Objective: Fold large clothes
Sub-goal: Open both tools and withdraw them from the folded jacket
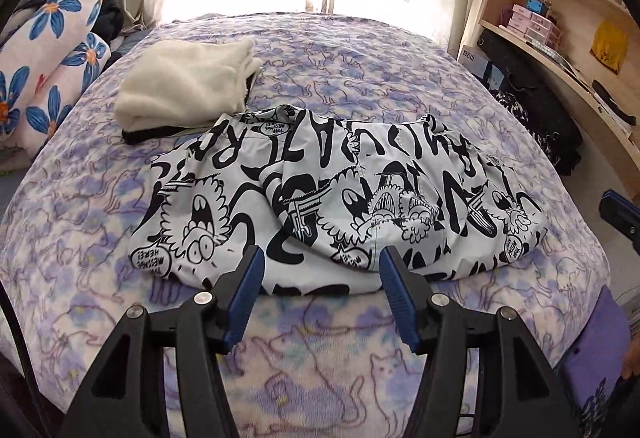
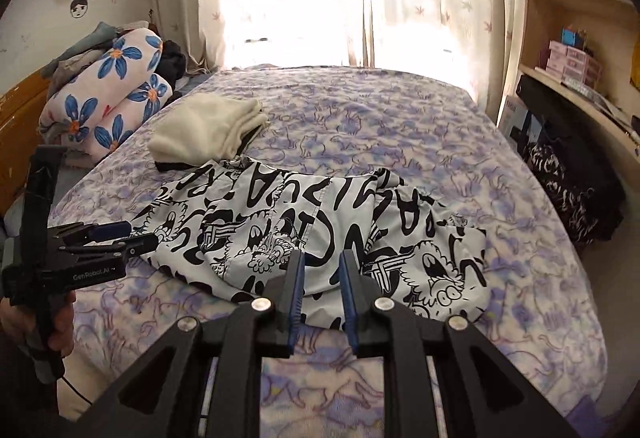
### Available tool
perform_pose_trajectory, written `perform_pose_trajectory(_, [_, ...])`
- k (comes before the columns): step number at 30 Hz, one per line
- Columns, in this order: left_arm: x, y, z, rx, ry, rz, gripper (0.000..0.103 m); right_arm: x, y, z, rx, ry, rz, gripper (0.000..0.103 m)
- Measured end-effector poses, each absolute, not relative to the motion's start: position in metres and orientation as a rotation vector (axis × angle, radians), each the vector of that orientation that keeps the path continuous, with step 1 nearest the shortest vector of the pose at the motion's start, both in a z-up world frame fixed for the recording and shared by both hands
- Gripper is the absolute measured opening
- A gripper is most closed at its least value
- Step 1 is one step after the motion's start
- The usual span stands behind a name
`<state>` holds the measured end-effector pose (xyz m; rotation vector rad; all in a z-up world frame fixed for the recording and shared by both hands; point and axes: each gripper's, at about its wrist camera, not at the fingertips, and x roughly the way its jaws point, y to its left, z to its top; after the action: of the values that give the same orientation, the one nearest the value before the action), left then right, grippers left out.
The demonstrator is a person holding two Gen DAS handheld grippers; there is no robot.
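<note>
Cartoon-print jacket (image 1: 336, 197) is lying folded near the bed's (image 1: 360, 57) front edge, touching the cream blanket (image 1: 184, 85) at left, with the left gripper (image 1: 320, 258) wide apart, the right gripper (image 2: 321, 258) a little apart, both holding nothing above it.

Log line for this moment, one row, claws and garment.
left claw: open, empty | right claw: open narrowly, empty | black-and-white cartoon-print garment: folded on purple cat-print bedspread | cream fleece garment: folded behind
</note>
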<state>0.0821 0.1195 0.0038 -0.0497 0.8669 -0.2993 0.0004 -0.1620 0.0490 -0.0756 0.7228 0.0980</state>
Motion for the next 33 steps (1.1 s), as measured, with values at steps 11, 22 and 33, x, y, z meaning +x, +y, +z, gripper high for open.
perform_pose_trajectory(11, [0.051, 0.129, 0.010, -0.031, 0.856, -0.296, 0.063, -0.038, -0.155, 0.081, -0.194, 0.702, 0.153, 0.020])
perform_pose_trajectory(22, [0.045, 0.134, -0.010, -0.023, 0.903, -0.278, 0.069, -0.027, -0.159, 0.089, -0.297, 0.703, 0.128, 0.022])
perform_pose_trajectory(33, [0.071, 0.152, -0.067, -0.117, 1.030, -0.271, 0.069, 0.027, -0.154, -0.020, -0.122, 0.808, 0.092, 0.027])
